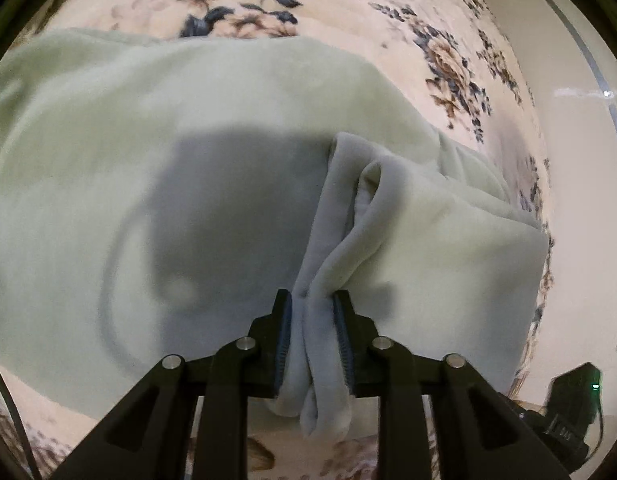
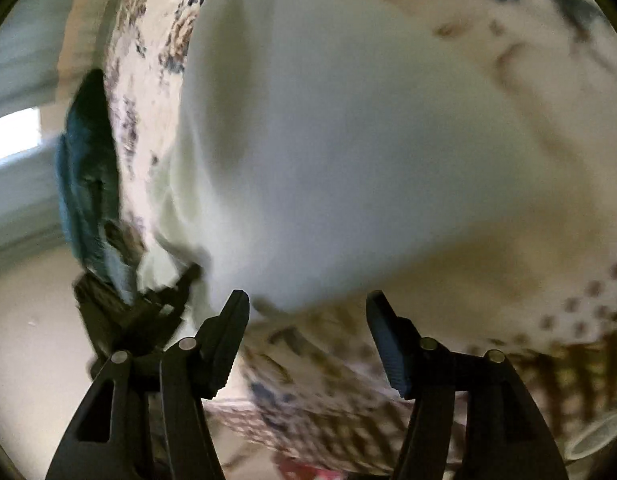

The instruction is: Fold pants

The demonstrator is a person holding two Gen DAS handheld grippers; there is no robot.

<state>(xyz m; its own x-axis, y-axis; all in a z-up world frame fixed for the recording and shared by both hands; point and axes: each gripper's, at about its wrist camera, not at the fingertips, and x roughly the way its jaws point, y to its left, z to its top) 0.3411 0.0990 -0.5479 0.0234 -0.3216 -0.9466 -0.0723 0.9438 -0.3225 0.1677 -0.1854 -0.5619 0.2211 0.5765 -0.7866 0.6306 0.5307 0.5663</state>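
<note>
**Your left claw pinched the pants, your right claw was wide apart**

Your left claw (image 1: 310, 300) pointed steeply down. Its two black fingers (image 1: 282, 320) were close together and clamped on a bunched fold of the pants (image 1: 188, 140). The soft cloth was squeezed between the blue pads and stuck out a little below them.

The pants were pale green and fuzzy. They lay spread on a flowered blanket (image 1: 448, 52), cream with blue and brown flowers. Most of the cloth lay flat to the left of your left claw. A thick folded part with a rounded corner lay to its right. A dark shadow of your tool fell on the middle of the cloth.

Your right claw (image 2: 308, 300) had its fingers (image 2: 232, 320) far apart, and nothing was between them. It hung just above the near edge of the pants (image 2: 348, 140) and did not touch them. This view was blurry. You could see the flowered blanket (image 2: 308, 380) under that claw too.

Far to the left in the right view, your other tool showed as a dark shape at the edge of the cloth.
</note>
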